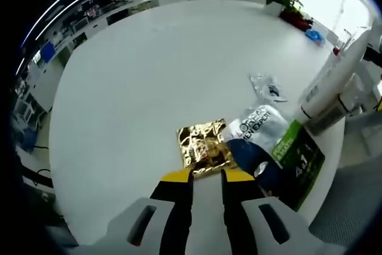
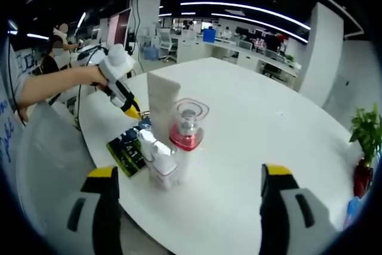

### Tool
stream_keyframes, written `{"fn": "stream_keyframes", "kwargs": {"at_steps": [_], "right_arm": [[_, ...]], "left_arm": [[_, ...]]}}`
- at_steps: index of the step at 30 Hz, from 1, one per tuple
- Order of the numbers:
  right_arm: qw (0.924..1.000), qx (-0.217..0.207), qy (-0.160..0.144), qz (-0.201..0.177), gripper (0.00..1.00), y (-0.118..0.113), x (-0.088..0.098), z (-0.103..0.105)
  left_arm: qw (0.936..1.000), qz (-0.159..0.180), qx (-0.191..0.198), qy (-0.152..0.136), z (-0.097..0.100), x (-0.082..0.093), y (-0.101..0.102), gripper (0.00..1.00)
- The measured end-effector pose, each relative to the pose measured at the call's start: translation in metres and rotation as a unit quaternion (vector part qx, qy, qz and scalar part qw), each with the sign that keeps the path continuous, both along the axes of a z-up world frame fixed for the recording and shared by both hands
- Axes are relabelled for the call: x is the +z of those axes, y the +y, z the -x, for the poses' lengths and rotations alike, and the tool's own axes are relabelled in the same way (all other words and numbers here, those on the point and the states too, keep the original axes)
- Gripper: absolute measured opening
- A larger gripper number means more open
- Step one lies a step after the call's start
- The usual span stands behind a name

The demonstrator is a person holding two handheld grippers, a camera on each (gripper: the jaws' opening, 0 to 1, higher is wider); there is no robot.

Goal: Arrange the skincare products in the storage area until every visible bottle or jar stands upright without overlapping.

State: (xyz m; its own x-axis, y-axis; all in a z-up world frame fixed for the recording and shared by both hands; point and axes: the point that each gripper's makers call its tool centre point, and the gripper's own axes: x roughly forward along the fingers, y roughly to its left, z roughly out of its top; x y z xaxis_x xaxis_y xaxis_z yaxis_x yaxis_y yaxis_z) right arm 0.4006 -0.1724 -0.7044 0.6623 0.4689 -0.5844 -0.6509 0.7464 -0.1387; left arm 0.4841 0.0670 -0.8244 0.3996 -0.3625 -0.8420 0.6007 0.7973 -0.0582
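In the left gripper view, your left gripper (image 1: 208, 174) has its yellow-tipped jaws only a narrow gap apart, their tips at the near edge of a crinkled gold foil packet (image 1: 205, 145) lying flat on the white round table (image 1: 149, 70). Whether they pinch the foil you cannot tell. Touching the packet's side lies a L'Oreal Men Expert pouch (image 1: 271, 150), flat, near the table's edge. Just past it stand a white tube (image 1: 334, 79) and a clear bottle (image 1: 352, 97). A small clear wrapper (image 1: 268, 86) lies apart — toward the table's middle.

In the right gripper view, your right gripper (image 2: 188, 192) is spread wide and holds nothing. Between its jaws, near the table's edge, stand the white tube (image 2: 162, 103), a clear bottle with a pink band (image 2: 186, 138) and a small white pump bottle (image 2: 160, 162) — upright, closely grouped. The left gripper (image 2: 132, 111) reaches down beside the pouch (image 2: 128, 152).
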Motion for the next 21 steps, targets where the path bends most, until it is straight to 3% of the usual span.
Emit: {"fn": "stream_keyframes", "kwargs": {"at_steps": [8, 16, 17, 19, 21], "right_arm": [[1.0, 0.0, 0.004, 0.003, 0.98, -0.001, -0.002, 0.001], [0.9999, 0.002, 0.007, 0.008, 0.97, -0.001, -0.003, 0.001], [0.9999, 0.004, 0.008, 0.008, 0.97, -0.001, -0.004, 0.001], [0.9999, 0.006, 0.009, 0.009, 0.97, -0.001, -0.005, 0.002], [0.9999, 0.007, 0.008, 0.009, 0.97, 0.0, -0.004, 0.001]], "left_arm": [[0.9999, -0.012, -0.004, 0.001, -0.006, -0.004, 0.002, 0.15], [0.9984, -0.038, -0.042, -0.004, -0.013, -0.003, 0.011, 0.18], [0.9964, -0.05, -0.068, -0.005, -0.013, -0.003, 0.013, 0.18], [0.9962, -0.062, -0.061, -0.004, -0.016, -0.003, 0.018, 0.18], [0.9938, -0.084, -0.069, -0.021, -0.023, 0.0, 0.026, 0.2]]}}
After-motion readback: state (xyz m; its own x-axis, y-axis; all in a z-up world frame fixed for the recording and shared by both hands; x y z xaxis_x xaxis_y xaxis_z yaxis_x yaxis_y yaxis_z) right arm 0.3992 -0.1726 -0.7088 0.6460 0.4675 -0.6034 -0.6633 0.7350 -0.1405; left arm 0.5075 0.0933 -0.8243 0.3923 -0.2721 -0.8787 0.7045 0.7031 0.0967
